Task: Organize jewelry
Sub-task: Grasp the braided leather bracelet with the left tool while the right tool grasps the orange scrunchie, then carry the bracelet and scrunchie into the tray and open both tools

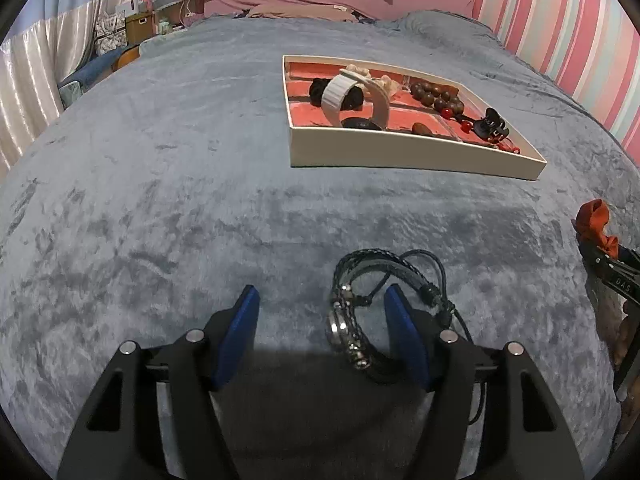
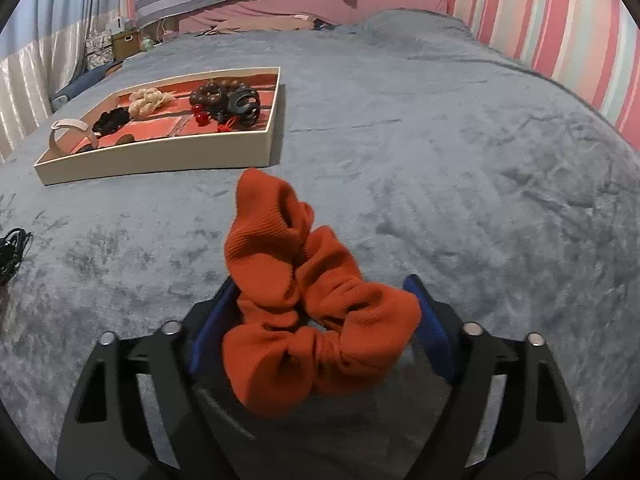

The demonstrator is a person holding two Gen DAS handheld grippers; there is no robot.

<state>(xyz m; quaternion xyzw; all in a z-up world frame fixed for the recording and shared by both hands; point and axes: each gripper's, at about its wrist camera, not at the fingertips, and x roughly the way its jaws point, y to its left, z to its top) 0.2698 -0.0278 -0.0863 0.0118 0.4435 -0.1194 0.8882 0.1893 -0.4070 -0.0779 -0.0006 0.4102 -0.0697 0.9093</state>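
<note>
Jewelry tray on bed; I hold one item per gripper.

The tray (image 1: 400, 156), upper centre of the left view, contains a white watch band (image 1: 340, 94), black scrunchie (image 1: 354, 98), cream scrunchie (image 2: 150, 100), brown beads (image 1: 436, 98) and black claw clip (image 1: 492, 126). My left gripper (image 1: 320, 320) stands apart, the black braided bracelet (image 1: 372, 312) looped over its right finger. My right gripper (image 2: 320, 320) is clamped on the orange ribbed scrunchie (image 2: 304, 300).

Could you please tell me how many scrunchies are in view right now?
3: an orange scrunchie between the right gripper fingers, a black scrunchie and a cream scrunchie in the tray. Others may hide behind its items.
</note>
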